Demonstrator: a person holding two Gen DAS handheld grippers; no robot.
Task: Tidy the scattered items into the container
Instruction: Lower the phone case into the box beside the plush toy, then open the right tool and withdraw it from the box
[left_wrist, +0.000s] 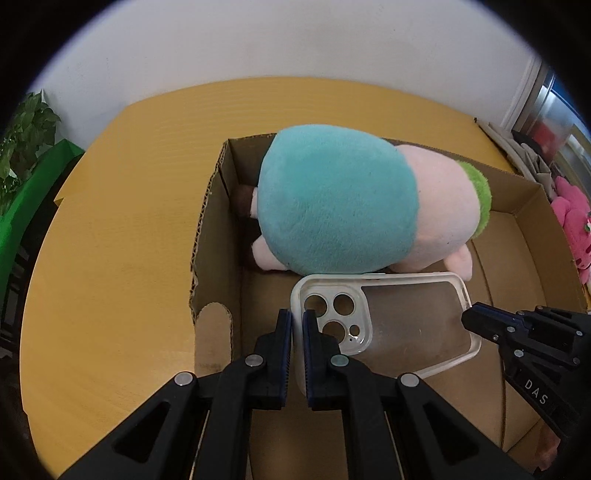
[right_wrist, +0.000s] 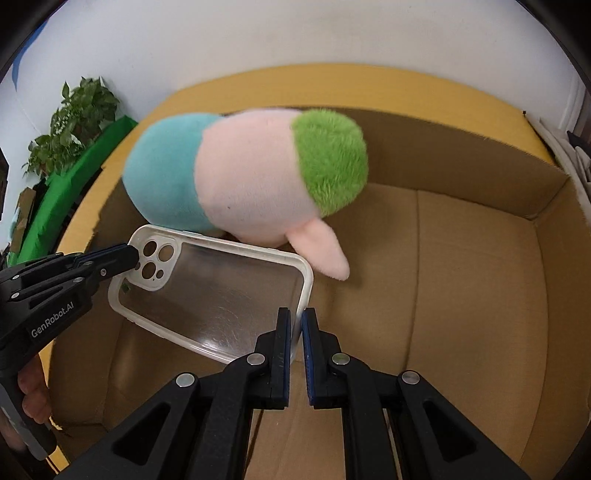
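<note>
Nearest the left wrist camera, the left gripper (left_wrist: 297, 321) is seen clamped on the rim of a clear phone case (left_wrist: 413, 325) at its camera-cutout end, the rim being pinched between the two blue-padded fingers. In the right wrist view, the right gripper (right_wrist: 297, 319) is likewise clenched on the white rim at the opposite short end of the same case. The case is thus held by both ends, tilted, above the floor of a cardboard box (left_wrist: 210, 236); whether any part of it touches the box floor cannot be told.

The box is set on a yellow-brown wooden table (left_wrist: 110, 221), its flaps cut away and its corrugated edges left ragged on the left wall. Inside it, a plush toy (left_wrist: 332, 203) is lodged against the far-left corner: a rounded body in teal, pale pink and green, with small pink limbs sticking out. The case's long far edge is seen just beside the toy's underside, close to one pink limb. The right half of the box floor is bare cardboard, crossed by fold creases.

Beyond the table, a leafy plant (right_wrist: 70, 122) and green sheeting are seen at the left, and a pink plush heap (left_wrist: 572, 218) lies outside the box at the right. A hand (right_wrist: 33, 391) is glimpsed on the left gripper's handle.
</note>
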